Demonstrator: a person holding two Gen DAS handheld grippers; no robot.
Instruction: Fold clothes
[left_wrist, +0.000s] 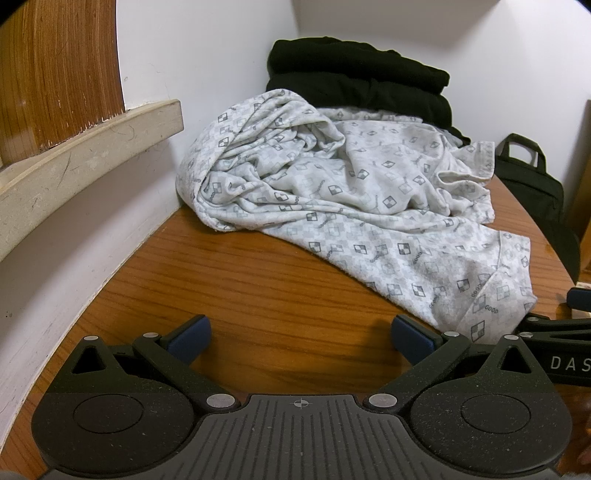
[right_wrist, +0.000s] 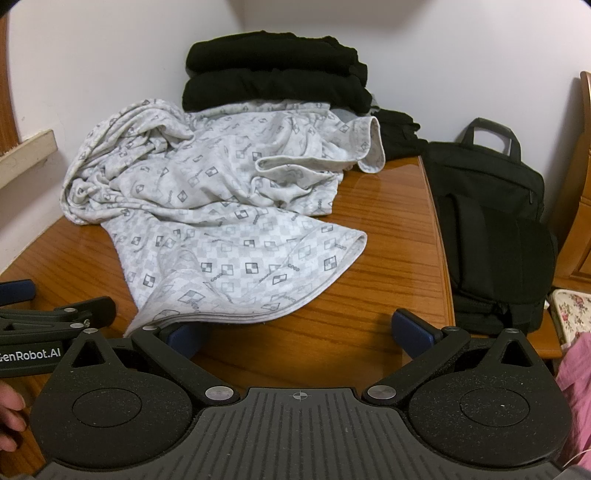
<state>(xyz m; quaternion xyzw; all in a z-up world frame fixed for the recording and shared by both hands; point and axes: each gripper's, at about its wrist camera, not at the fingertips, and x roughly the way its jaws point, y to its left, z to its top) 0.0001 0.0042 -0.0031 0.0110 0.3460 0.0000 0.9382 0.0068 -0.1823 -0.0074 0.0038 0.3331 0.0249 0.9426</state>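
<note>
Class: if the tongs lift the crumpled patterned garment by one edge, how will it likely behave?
The patterned garment is probably floppy: it lies in soft creases and would drape. It looks thin, so likely light. On the glossy table it may slide when pushed.

— Where does the crumpled garment lie?
— On the table, before the folded stack.
— And the bag?
— Right of the table, seemingly touching its edge.

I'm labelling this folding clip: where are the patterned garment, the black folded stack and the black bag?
patterned garment (right_wrist: 207, 206): right wrist view, on its crumpled middle.
black folded stack (right_wrist: 273, 74): right wrist view, on the top piece's front.
black bag (right_wrist: 491, 229): right wrist view, on its front panel.
</note>
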